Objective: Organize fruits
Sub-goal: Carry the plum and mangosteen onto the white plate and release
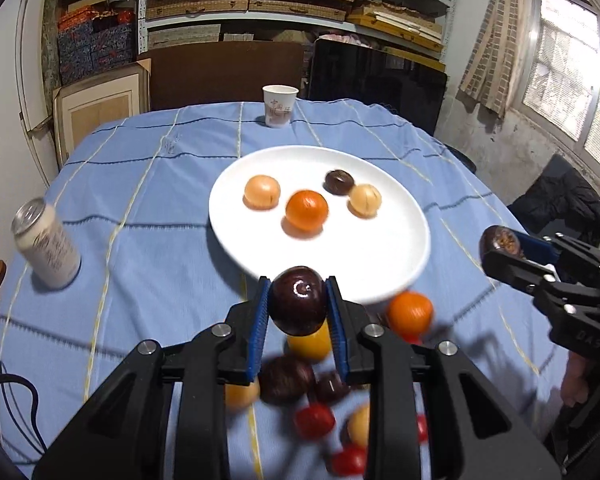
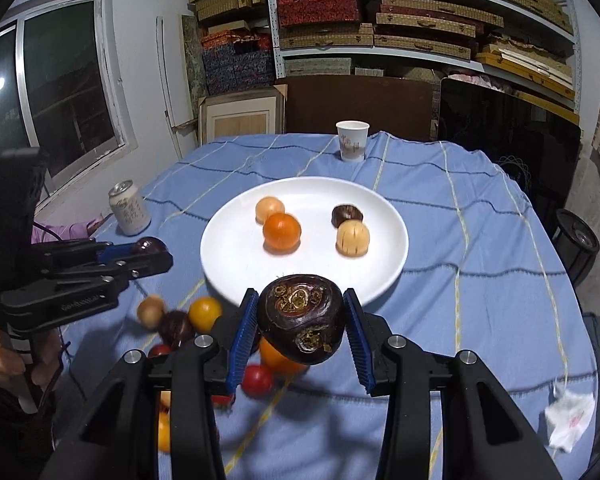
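A white plate (image 1: 384,256) (image 2: 380,264) sits mid-table and holds an orange (image 1: 306,209), two pale fruits and a dark fruit (image 1: 339,181). My left gripper (image 1: 298,306) is shut on a dark purple fruit (image 1: 298,300), held above the plate's near rim. My right gripper (image 2: 300,320) is shut on a dark brown fruit (image 2: 302,318) with rough scars, also near the plate's front rim. Each gripper shows in the other view: the right (image 1: 500,248), the left (image 2: 152,250). Several loose fruits (image 1: 410,312) (image 2: 204,312), orange, red, dark and pale, lie on the cloth below the grippers.
A blue checked cloth (image 1: 148,208) covers the table. A drink can (image 1: 46,254) (image 2: 129,209) stands at the left. A paper cup (image 1: 279,105) (image 2: 352,140) stands at the far edge. Crumpled white paper (image 2: 568,420) lies at the right front. Shelves of boxes stand behind.
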`<state>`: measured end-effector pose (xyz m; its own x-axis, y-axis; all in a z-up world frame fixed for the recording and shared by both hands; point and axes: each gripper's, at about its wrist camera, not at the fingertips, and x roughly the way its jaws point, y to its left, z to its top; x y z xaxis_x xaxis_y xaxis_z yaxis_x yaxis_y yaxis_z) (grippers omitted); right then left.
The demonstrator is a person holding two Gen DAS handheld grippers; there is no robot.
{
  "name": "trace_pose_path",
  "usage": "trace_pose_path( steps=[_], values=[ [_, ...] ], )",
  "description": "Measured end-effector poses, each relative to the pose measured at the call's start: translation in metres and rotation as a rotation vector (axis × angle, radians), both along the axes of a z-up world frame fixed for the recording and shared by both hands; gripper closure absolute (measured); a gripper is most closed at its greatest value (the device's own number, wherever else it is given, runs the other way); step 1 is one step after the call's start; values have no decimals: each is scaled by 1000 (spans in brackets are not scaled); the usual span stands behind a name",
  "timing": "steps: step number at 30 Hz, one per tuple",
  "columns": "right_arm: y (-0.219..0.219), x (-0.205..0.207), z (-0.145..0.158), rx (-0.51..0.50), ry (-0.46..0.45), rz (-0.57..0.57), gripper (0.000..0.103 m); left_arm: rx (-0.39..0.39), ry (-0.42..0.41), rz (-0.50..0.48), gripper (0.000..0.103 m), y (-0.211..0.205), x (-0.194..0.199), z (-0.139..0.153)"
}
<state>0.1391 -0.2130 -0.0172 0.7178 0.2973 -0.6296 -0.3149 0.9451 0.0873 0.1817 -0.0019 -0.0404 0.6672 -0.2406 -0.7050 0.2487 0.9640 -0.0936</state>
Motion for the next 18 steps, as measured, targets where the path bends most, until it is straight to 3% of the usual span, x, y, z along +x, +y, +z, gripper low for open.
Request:
trace_pose_path(
  steps=[5,12,16,18],
  values=[
    [8,43,-10,1,37,7,60,7,53,24,76,-3,49,-14],
    [27,106,-50,-23,137,0,59,49,134,52,76,-9,107,-44],
    [36,122,-62,-47,164,17,58,42,168,54,76,-7,120,-57],
    [38,124,-63,-52,157,14,51,54,158,51,69,-9,119,-56]
  ],
)
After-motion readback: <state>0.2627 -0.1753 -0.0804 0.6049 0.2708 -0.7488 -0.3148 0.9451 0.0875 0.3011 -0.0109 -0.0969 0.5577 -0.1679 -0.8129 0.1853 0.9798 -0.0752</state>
